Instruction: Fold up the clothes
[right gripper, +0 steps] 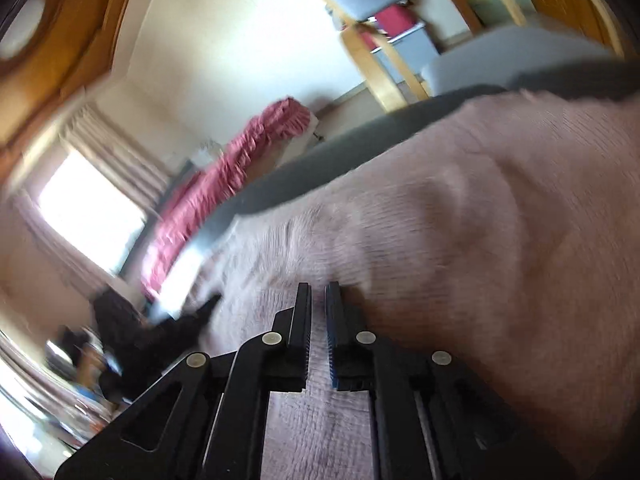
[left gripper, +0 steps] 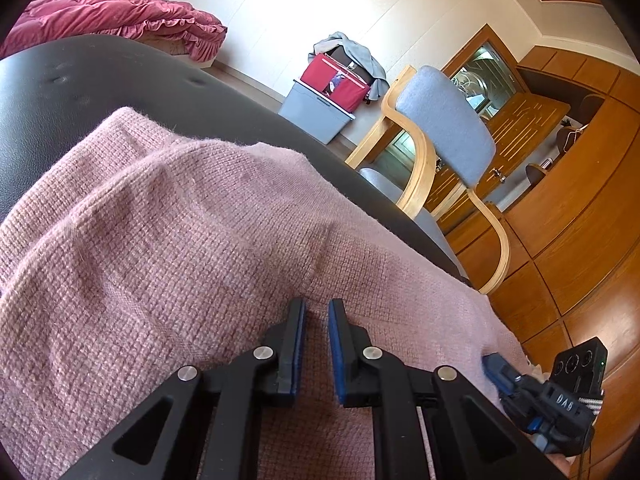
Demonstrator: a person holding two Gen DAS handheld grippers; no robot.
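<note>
Right wrist view smeared throughout: window (right gripper: 88,216), red bedding (right gripper: 224,184) and a dark shape (right gripper: 132,344) at lower left unreadable. My right claw (left gripper: 536,396) is cut off by the left view's edge. Pink sweater (left gripper: 180,240) runs past both frames' bottoms.

Pale wall (left gripper: 280,12); wood-panelled cabinets (left gripper: 568,184) at right. Chair (left gripper: 444,128), grey pads, bent-wood frame, near them. Far left, bed with red quilt (left gripper: 104,12). Grey bin (left gripper: 312,112) bearing red box (left gripper: 336,80) against wall. Bright curtained window (right gripper: 88,216).
</note>
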